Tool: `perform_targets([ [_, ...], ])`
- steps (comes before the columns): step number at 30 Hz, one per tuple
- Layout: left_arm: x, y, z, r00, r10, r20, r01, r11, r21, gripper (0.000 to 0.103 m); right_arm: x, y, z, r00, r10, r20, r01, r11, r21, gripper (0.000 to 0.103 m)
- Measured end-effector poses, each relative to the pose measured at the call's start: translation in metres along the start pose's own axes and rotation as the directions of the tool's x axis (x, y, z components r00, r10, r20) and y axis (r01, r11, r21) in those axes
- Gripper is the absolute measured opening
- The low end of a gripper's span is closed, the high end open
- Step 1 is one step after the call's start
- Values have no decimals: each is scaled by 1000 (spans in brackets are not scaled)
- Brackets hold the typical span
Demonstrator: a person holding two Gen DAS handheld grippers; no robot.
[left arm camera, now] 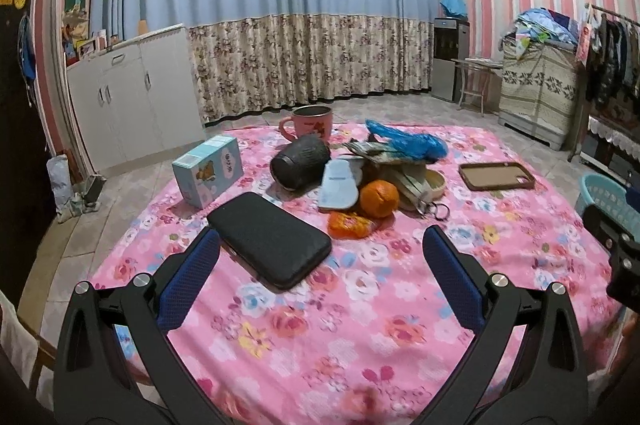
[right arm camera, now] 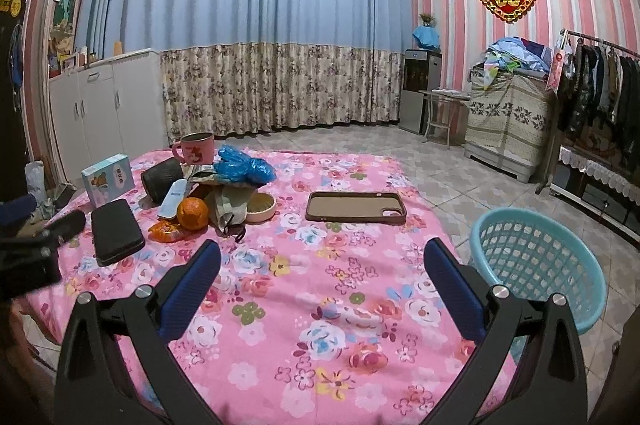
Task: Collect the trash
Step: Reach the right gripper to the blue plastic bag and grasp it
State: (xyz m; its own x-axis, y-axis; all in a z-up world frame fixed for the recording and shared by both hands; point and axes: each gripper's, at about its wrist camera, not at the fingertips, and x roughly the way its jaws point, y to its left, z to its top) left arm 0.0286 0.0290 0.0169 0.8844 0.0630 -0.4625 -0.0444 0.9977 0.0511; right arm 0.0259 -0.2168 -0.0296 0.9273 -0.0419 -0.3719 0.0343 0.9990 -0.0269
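A heap of items lies mid-table on the pink floral cloth [left arm camera: 360, 305]: a crumpled blue plastic bag [left arm camera: 412, 141], an orange snack wrapper [left arm camera: 350, 225], an orange [left arm camera: 379, 199] and a light blue flat packet [left arm camera: 338, 185]. My left gripper [left arm camera: 322, 243] hovers open just before the wrapper, nothing between its fingers. In the right wrist view the same blue bag [right arm camera: 244, 165], wrapper [right arm camera: 168, 231] and orange [right arm camera: 193, 213] sit far left. My right gripper [right arm camera: 322, 253] stands open over bare cloth. A turquoise basket [right arm camera: 538, 265] stands on the floor to the right.
A black phone case [left arm camera: 270, 239], a brown phone case [left arm camera: 496, 176], a tissue box [left arm camera: 208, 171], a tipped dark cup [left arm camera: 300, 161], a pink mug [left arm camera: 310, 123] and a beige dish [right arm camera: 260, 207] share the table. White cabinets [left arm camera: 132, 97] stand left, a clothes rack [right arm camera: 600, 85] right.
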Motion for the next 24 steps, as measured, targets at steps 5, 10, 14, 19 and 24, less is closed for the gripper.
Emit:
perform_targets([
  [5, 11, 13, 8, 1000, 19, 1, -19, 1000, -16, 98, 5, -3, 3, 1000, -7, -7, 7, 1000, -14, 99],
  [10, 5, 19, 11, 999, 16, 32, -15, 999, -48, 98, 7, -6, 4, 1000, -11, -20, 11, 1000, -20, 99],
  [14, 0, 16, 8, 999, 20, 39, -18, 999, -37, 98, 6, -3, 2, 1000, -5, -21, 4, 999, -37, 99],
  [19, -14, 5, 4, 993, 76, 85, -78, 997, 15, 98, 7, -3, 2, 1000, -4, -26, 3, 999, -41, 99],
  [24, -10, 4, 5, 995, 78, 62, -80, 996, 31, 98, 17, -1, 6, 1000, 13, -26, -14, 999, -39, 99],
])
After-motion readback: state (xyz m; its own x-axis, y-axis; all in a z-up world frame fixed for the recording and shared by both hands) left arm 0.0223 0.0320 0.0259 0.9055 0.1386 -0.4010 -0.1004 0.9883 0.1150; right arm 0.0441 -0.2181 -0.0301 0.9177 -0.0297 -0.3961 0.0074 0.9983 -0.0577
